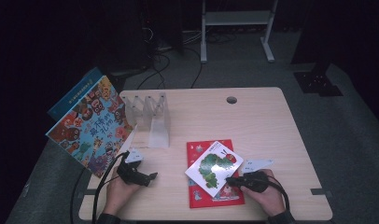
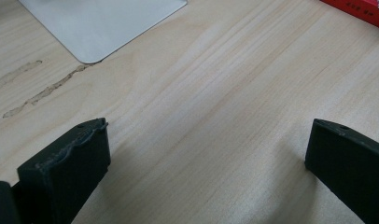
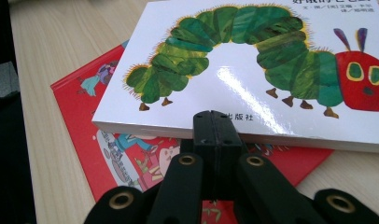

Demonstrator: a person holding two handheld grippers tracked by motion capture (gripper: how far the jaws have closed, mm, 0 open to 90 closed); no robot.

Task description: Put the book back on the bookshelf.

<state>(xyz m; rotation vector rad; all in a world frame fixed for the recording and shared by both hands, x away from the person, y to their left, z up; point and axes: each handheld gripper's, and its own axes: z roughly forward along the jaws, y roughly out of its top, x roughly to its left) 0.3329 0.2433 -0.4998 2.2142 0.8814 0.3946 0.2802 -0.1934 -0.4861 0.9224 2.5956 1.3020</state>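
on the table (image 1: 271,116) lie two stacked books (image 1: 214,164); left gripper (image 1: 143,177) jaws wide, right gripper (image 1: 232,179) jaws closed, holding nothing.

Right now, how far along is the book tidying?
Done: two picture books lean at the clear rack's left end. In hand: the right gripper, jaws shut, touches the caterpillar book's near edge; the left gripper waits open. Left: that book and the red book beneath it.

White caterpillar book (image 3: 253,70): "版社" legible.
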